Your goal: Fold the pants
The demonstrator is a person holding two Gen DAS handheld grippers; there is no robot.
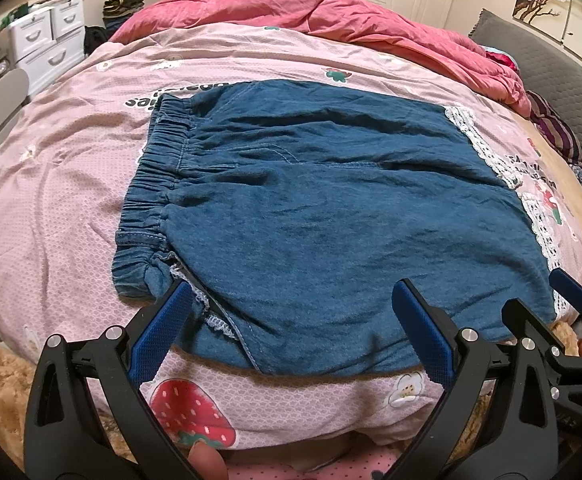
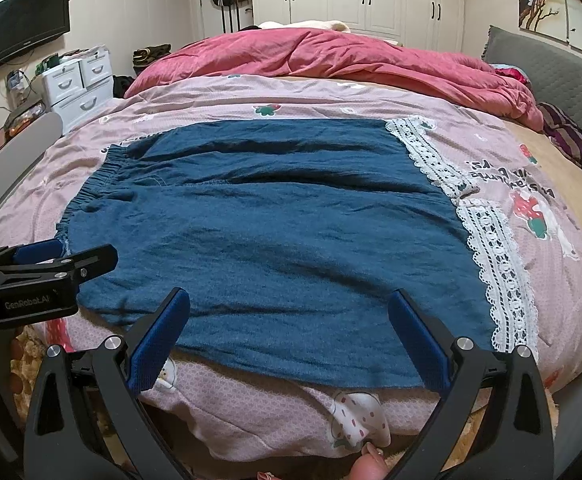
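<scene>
Nearest each lens, both claws stand with their blue-padded fingers spread wide and nothing between them. The left claw (image 1: 291, 320) hovers over the near edge of the blue denim pants (image 1: 331, 208), close to the end with the elastic waistband (image 1: 151, 184); the right claw (image 2: 289, 328) hovers over the same near edge, closer to the end with the white lace trim (image 2: 491, 248). The pants lie spread on the pink strawberry-print quilt (image 1: 71, 168) covering the bed, waistband to the left, lace hems to the right. They appear already doubled leg over leg, since a second lace edge peeps out near the left claw's left finger, though that cannot be told for certain. A red duvet (image 2: 331, 56) is heaped well beyond.

The step in hand looks like the approach to a grasp before the next fold. The next move probably calls for each claw to lower onto the near edge, pinch through all layers together, and lift evenly so the cloth carries over without bunching or dragging the quilt.
</scene>
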